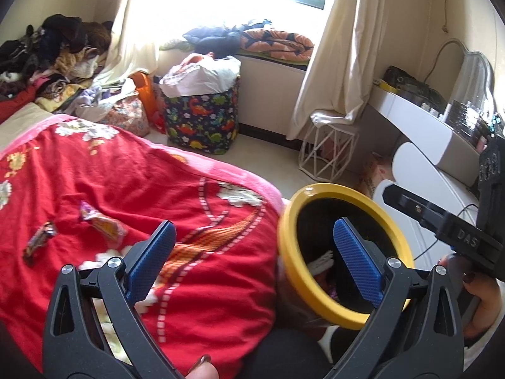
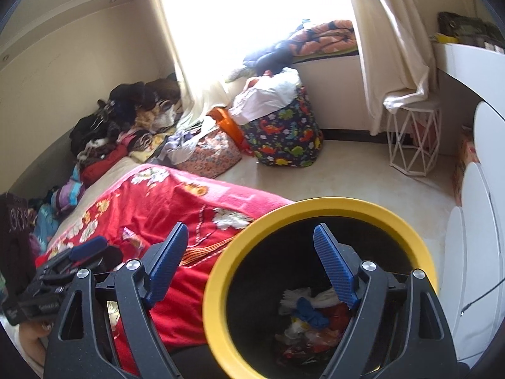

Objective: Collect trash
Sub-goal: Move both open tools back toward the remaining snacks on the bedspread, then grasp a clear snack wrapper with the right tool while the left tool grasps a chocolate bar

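A yellow-rimmed trash bin (image 1: 391, 218) stands beside the bed, with wrappers and tissue inside (image 2: 311, 319). Its rim (image 2: 221, 284) fills the lower right wrist view. Two snack wrappers lie on the red blanket: an orange-purple one (image 1: 101, 222) and a dark one (image 1: 39, 241); the first also shows in the right wrist view (image 2: 132, 237). My left gripper (image 1: 255, 255) is open and empty, over the blanket edge and the bin. My right gripper (image 2: 252, 265) is open and empty above the bin's mouth. The left gripper's tip (image 2: 88, 248) shows at the left of the right wrist view.
The bed has a red flowered blanket (image 1: 126, 170) and a pile of clothes (image 1: 53, 53) at its head. A dinosaur-print hamper (image 1: 202, 117), a white wire stool (image 1: 328, 151) and a white desk (image 1: 419, 126) stand around the pale floor (image 2: 363, 177).
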{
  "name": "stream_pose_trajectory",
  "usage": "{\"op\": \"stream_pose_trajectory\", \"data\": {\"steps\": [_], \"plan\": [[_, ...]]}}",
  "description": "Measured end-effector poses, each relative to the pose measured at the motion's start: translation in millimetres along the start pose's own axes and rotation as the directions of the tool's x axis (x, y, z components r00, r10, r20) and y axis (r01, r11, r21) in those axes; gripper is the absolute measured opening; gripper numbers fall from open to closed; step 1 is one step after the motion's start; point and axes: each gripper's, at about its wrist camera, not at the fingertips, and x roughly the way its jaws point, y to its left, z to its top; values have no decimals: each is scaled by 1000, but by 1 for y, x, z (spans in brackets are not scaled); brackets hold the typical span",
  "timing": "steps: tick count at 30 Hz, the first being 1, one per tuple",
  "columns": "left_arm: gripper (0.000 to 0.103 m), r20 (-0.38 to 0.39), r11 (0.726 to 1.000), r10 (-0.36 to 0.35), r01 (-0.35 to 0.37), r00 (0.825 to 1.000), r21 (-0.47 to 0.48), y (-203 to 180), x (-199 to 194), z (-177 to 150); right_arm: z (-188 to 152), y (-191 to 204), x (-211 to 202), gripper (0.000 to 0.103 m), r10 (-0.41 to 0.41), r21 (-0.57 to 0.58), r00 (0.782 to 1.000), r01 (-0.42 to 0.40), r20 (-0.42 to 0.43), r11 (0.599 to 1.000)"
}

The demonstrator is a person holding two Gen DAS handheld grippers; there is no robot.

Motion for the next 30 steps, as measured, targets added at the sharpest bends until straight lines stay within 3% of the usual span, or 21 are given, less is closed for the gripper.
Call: {"op": "stream_pose_trajectory", "data": {"steps": [12, 19, 22, 30], "plan": [[92, 17, 983, 165, -163, 986, -90, 94, -19, -8, -3, 89, 54, 79, 108, -148, 987, -126, -122, 981], [92, -14, 947, 289, -288, 957, -145, 156, -29, -15, -10, 139, 107, 79, 153, -229, 964, -202, -216, 952], [92, -35, 932, 312, -313, 949, -180, 183, -32, -19, -14, 154, 127, 72, 164, -248, 953, -229, -255, 941], [71, -110, 922, 303, -320, 947, -218, 227, -27, -31, -28, 189, 192, 57, 196, -236, 907, -297, -373, 925]]}}
